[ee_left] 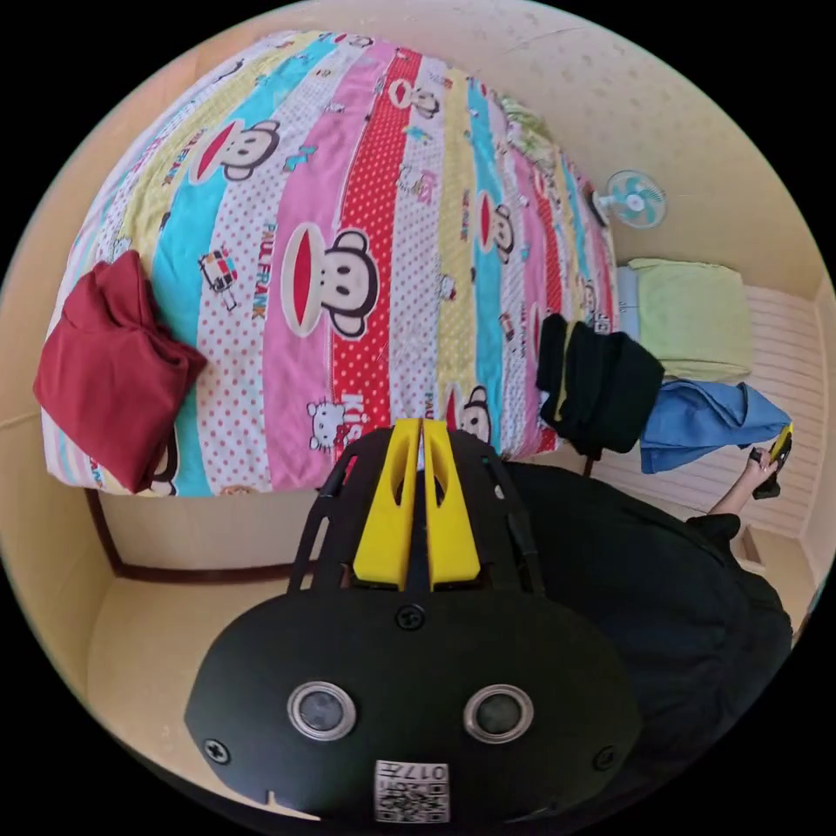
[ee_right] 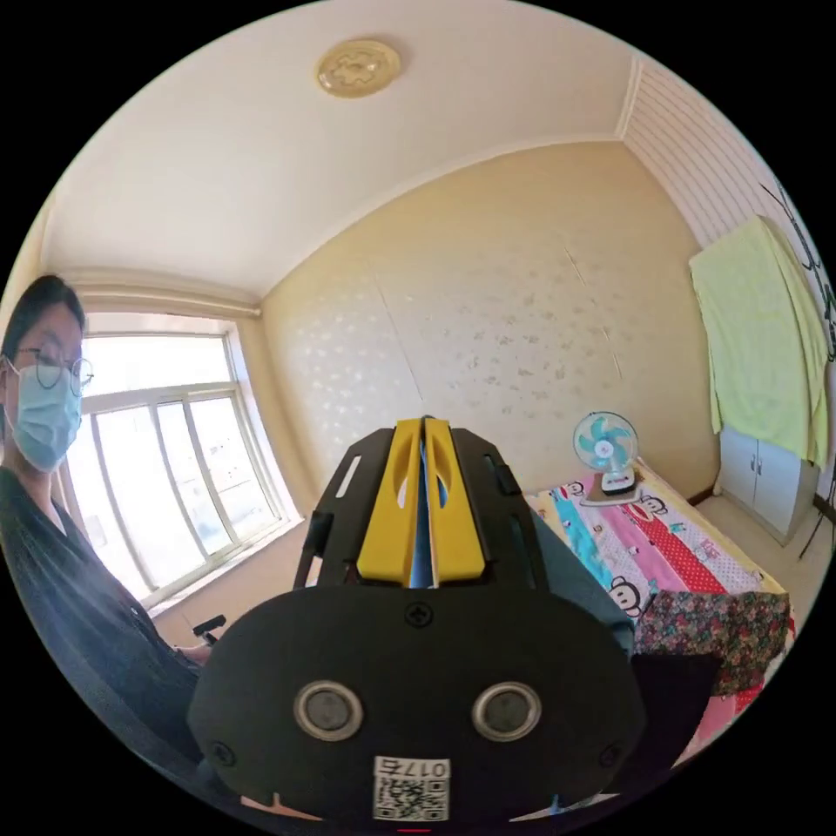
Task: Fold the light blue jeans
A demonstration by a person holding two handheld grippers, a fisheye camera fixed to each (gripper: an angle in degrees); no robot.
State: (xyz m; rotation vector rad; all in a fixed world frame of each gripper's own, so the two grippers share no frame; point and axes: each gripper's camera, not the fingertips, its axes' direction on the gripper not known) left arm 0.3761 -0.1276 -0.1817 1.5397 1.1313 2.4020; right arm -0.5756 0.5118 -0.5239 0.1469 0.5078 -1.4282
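Note:
The light blue jeans (ee_left: 705,422) hang bunched in the air past the bed's right edge, in the left gripper view. My right gripper (ee_left: 778,448) holds them there, with a hand on its handle. In the right gripper view its yellow jaws (ee_right: 422,424) are pressed together with a strip of blue fabric between them, and the rest of the jeans (ee_right: 579,575) droops behind. My left gripper (ee_left: 421,424) hovers over the near edge of the bed with its jaws together and nothing in them.
The bed (ee_left: 366,174) has a striped cartoon sheet. A red garment (ee_left: 113,366) lies at its left edge and a black one (ee_left: 601,383) at its right. A floral garment (ee_right: 723,627) also lies on it. A fan (ee_left: 636,198) and green cloth (ee_left: 697,313) stand beyond. A person in black stands close.

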